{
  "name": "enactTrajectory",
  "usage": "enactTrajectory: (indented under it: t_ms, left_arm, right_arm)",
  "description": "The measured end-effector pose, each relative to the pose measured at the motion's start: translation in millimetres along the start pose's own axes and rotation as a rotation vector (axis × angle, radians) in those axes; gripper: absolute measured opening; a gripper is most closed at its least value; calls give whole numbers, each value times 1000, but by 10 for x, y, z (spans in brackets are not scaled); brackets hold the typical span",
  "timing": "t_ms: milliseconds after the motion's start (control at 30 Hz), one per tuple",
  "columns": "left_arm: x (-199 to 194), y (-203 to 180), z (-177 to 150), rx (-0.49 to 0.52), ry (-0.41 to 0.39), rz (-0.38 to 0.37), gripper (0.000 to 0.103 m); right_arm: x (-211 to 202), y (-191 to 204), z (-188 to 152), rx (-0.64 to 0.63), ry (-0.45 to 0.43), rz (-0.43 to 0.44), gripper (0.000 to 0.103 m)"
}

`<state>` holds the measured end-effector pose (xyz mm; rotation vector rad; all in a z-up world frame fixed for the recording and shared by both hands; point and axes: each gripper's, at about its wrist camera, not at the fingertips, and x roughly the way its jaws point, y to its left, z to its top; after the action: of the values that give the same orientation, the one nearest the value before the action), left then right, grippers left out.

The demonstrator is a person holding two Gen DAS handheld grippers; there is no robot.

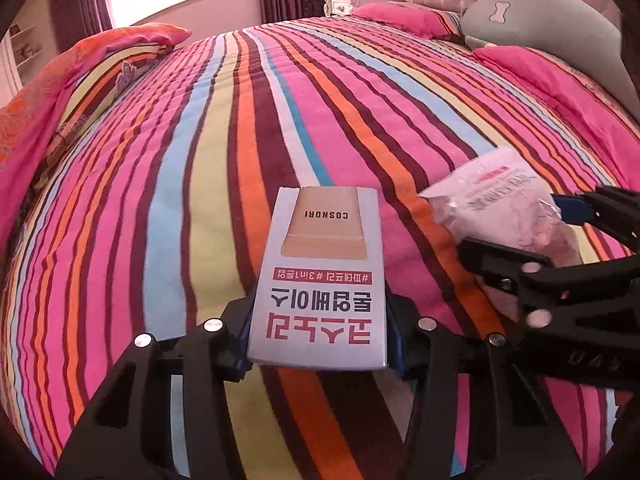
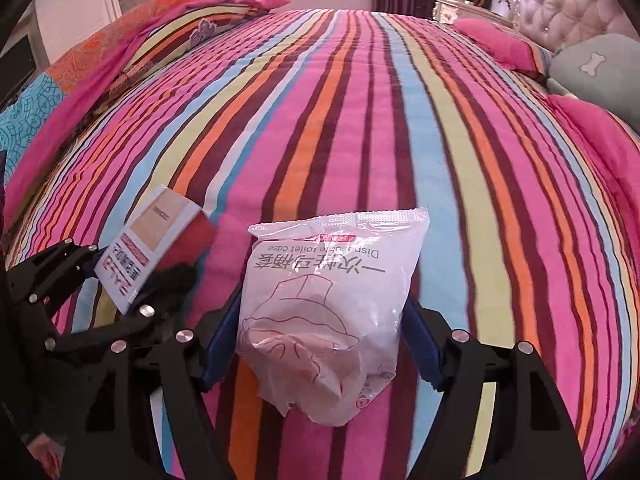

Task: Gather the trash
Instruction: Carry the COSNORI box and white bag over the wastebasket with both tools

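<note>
Box (image 1: 320, 280) — white, Korean print — pinched in my left gripper (image 1: 320, 344) above the striped bedspread (image 1: 200, 140). To its right, the plastic packet (image 2: 332, 312) — clamped between my right gripper's (image 2: 320, 352) blue pads (image 2: 420, 344), also off the bed.

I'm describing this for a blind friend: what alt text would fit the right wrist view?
The right gripper clamps a clear plastic packet above a bed with a bright striped cover. To its left, the left gripper holds a small white box. Pillows and a tufted headboard lie at the far right.
</note>
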<state>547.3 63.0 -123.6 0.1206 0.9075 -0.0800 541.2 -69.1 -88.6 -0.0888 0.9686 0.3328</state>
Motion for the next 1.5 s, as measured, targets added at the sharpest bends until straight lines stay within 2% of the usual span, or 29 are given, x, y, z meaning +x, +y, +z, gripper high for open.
enactTrajectory:
  t_ms: [133, 267, 700, 833, 1067, 1500]
  left_arm:
    - [-254, 73, -25, -63, -23, -30, 49]
    - [-582, 87, -75, -75, -49, -42, 49]
    - [-1553, 106, -610, -82, -75, -9, 49]
    - [-1893, 102, -835, -75, -83, 24, 49]
    - [-2424, 127, -1261, -102, -100, 36, 49]
    - [-3187, 144, -2304, -176, -108, 47, 49]
  right_arm:
    - [-186, -64, -57, 28, -4, -11, 70]
    - [-429, -69, -148, 43, -18, -13, 70]
    - [-1263, -172, -765, 133, -53, -18, 70]
    - [-1550, -176, -1003, 153, -68, -15, 70]
    - [-2072, -94, -1396, 157, -117, -8, 70]
    - [-2917, 155, -2240, 124, -231, 51, 70]
